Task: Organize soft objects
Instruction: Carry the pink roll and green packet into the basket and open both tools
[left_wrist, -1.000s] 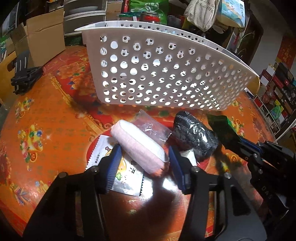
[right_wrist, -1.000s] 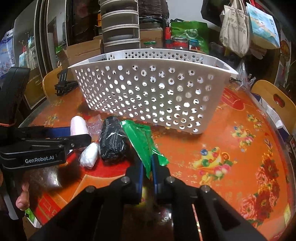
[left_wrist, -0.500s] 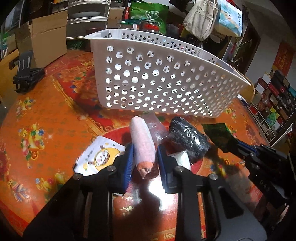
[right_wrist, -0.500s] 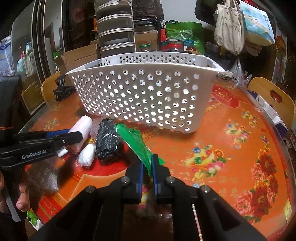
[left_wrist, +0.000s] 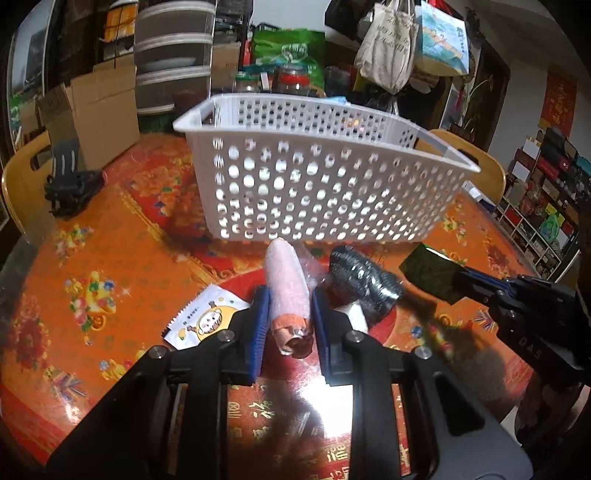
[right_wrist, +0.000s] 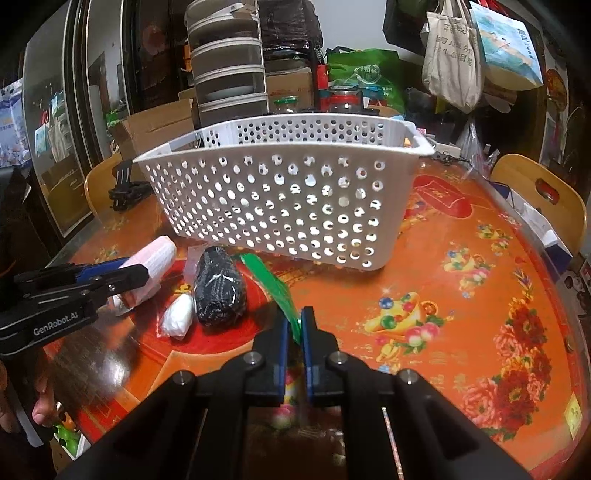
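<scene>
My left gripper (left_wrist: 289, 300) is shut on a pink rolled towel (left_wrist: 287, 288) and holds it off the table, pointing toward the white perforated basket (left_wrist: 317, 192). The towel also shows in the right wrist view (right_wrist: 155, 266). My right gripper (right_wrist: 293, 325) is shut on a green plastic packet (right_wrist: 273, 284), lifted above the table; the packet shows in the left wrist view (left_wrist: 430, 275). A black wrapped roll (right_wrist: 219, 290) and a small white bundle (right_wrist: 179, 317) lie on the table between the grippers.
A white cartoon-printed sachet (left_wrist: 205, 317) lies left of my left gripper. A black clamp (left_wrist: 70, 188) sits at the table's far left. Boxes, jars and bags (right_wrist: 354, 81) crowd behind the basket. A wooden chair (right_wrist: 543, 195) stands at the right.
My left gripper closed on the pink towel and lifted it. My right gripper rose with the green packet. Both views now sit higher against the basket.
</scene>
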